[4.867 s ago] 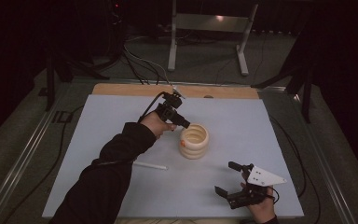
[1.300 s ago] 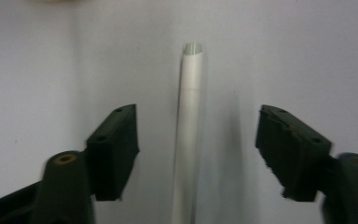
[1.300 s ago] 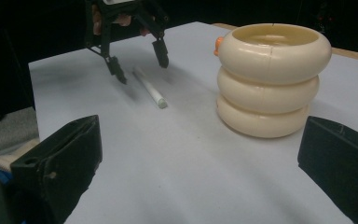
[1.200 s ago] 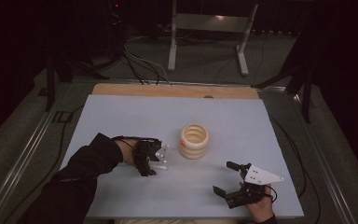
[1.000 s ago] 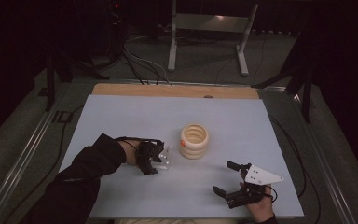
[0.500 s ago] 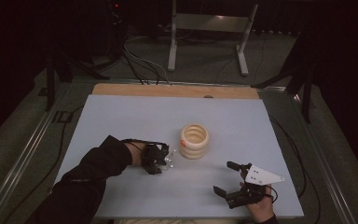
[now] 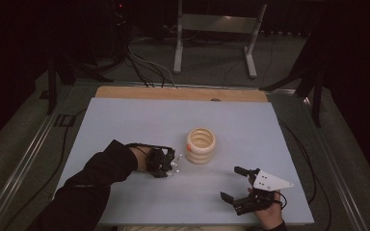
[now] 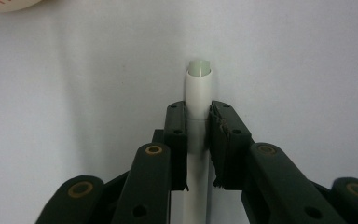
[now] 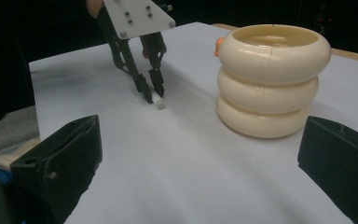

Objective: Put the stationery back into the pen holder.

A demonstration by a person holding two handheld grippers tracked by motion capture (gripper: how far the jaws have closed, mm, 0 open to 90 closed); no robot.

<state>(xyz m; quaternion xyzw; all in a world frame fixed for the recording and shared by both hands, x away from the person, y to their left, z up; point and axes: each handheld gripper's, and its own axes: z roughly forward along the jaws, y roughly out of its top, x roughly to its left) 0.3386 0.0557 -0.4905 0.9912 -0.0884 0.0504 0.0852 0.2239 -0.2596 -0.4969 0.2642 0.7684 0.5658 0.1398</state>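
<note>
White tube (image 8: pixel 198 107): your left hand-held gripper (image 8: pixel 198 135) has just clamped it; long axis runs along the jaws, flat on tabletop (image 7: pixel 125 120), rear end hidden. Right hand-held gripper (image 7: pixel 238 185): wide open, empty.

The table (image 7: pixel 125 120) holds few things. The ringed holder (image 7: pixel 200 145) stands near the middle of the table, a little toward its far side. Just left of it and slightly nearer lies the stick (image 8: pixel 197 116), flat on the table, with the left gripper (image 7: pixel 172 165) set down over it, one jaw on each side. The person's left forearm (image 7: pixel 106 168) reaches in from the near left edge. The right gripper (image 7: pixel 231 185) sits at the near right, well apart from the holder. Beyond the far edge a stand (image 7: pixel 217 29) rises from the floor, with cables (image 7: pixel 139 62) to its left.
</note>
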